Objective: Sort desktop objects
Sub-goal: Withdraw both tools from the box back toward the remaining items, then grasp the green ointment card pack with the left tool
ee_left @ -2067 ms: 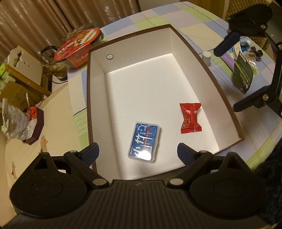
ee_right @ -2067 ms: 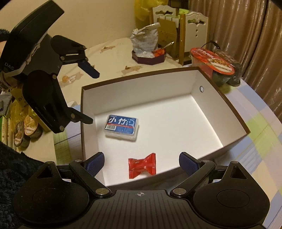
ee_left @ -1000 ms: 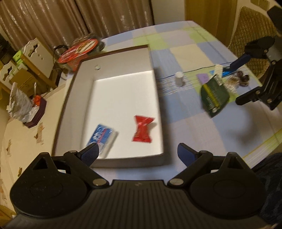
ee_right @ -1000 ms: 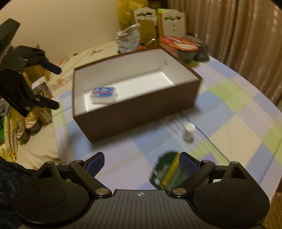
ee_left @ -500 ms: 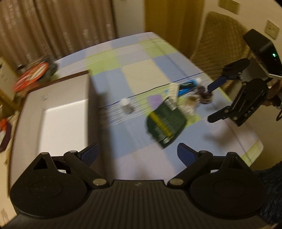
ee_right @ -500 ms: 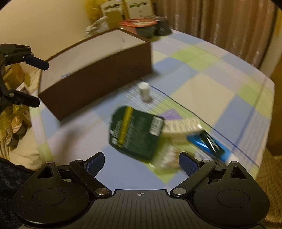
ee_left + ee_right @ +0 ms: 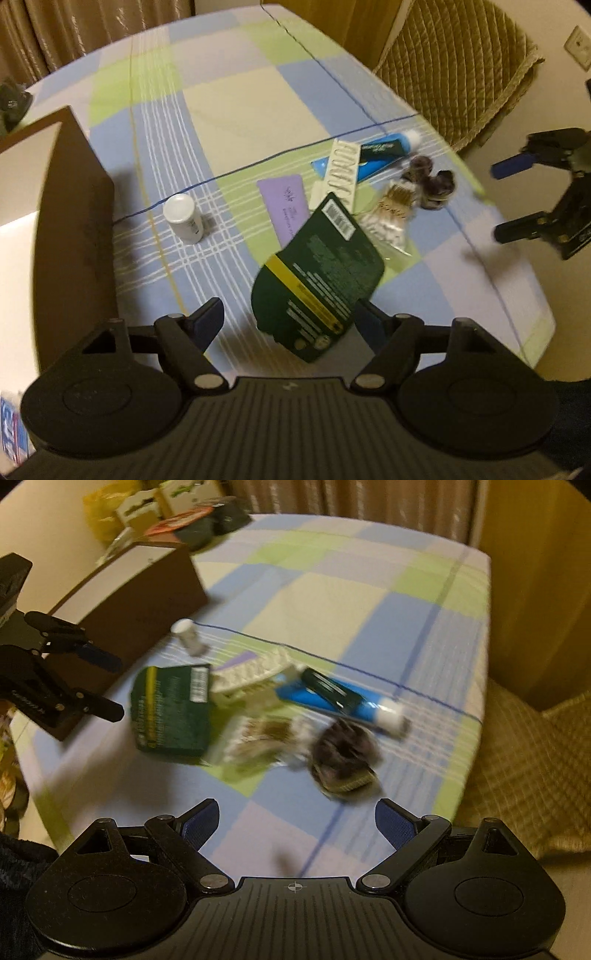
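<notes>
A pile of small items lies on the checked tablecloth. It holds a dark green packet point(image 7: 317, 273) point(image 7: 170, 709), a purple card point(image 7: 284, 206), a white strip point(image 7: 340, 173), a blue tube point(image 7: 384, 151) point(image 7: 343, 698), a clear bag point(image 7: 388, 218) and a dark bundle point(image 7: 428, 181) point(image 7: 343, 757). A small white bottle point(image 7: 183, 218) point(image 7: 188, 635) stands apart, near the brown box point(image 7: 74, 184) point(image 7: 129, 598). My left gripper point(image 7: 290, 325) point(image 7: 116, 686) is open just above the green packet's near end. My right gripper point(image 7: 297, 823) point(image 7: 498, 202) is open and empty, short of the dark bundle.
A woven chair point(image 7: 454, 66) point(image 7: 535, 757) stands past the table's right edge. Food tubs point(image 7: 192, 524) and cartons sit beyond the box. The table edge point(image 7: 535, 332) curves close to the pile.
Both grippers have swung away from over the box's inside to the pile on the tablecloth. Both stayed open and empty. The views are blurred by motion.
</notes>
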Demonstrator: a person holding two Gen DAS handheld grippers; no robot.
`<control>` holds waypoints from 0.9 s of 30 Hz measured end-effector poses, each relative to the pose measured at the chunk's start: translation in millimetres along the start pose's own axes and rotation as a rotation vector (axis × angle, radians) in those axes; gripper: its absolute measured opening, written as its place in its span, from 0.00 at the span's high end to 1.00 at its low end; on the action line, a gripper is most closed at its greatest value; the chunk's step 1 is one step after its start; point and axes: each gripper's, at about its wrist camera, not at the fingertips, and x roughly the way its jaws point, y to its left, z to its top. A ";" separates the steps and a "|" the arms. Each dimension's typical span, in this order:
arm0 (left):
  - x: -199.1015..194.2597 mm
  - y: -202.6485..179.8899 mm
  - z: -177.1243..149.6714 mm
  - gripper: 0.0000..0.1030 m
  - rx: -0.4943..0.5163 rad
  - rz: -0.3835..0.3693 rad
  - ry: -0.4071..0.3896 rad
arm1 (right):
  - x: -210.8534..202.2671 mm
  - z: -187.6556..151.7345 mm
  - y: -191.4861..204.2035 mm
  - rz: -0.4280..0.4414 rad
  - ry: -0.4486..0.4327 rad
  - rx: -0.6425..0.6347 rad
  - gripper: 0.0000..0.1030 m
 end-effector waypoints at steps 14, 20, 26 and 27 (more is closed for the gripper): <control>24.2 -7.1 3.9 0.82 0.174 -0.003 0.026 | 3.5 -18.8 -20.5 -0.032 0.037 0.110 0.09; 8.9 -25.7 -10.0 0.92 0.298 -0.004 -0.006 | 2.3 -19.9 -16.3 -0.011 0.016 0.106 0.09; -8.5 -63.6 -32.4 0.95 0.492 0.017 -0.088 | 4.4 -16.6 2.0 0.041 -0.014 0.030 0.09; -9.8 -67.6 -35.2 0.95 0.502 0.011 -0.090 | 4.3 -15.3 8.0 0.055 -0.024 -0.007 0.09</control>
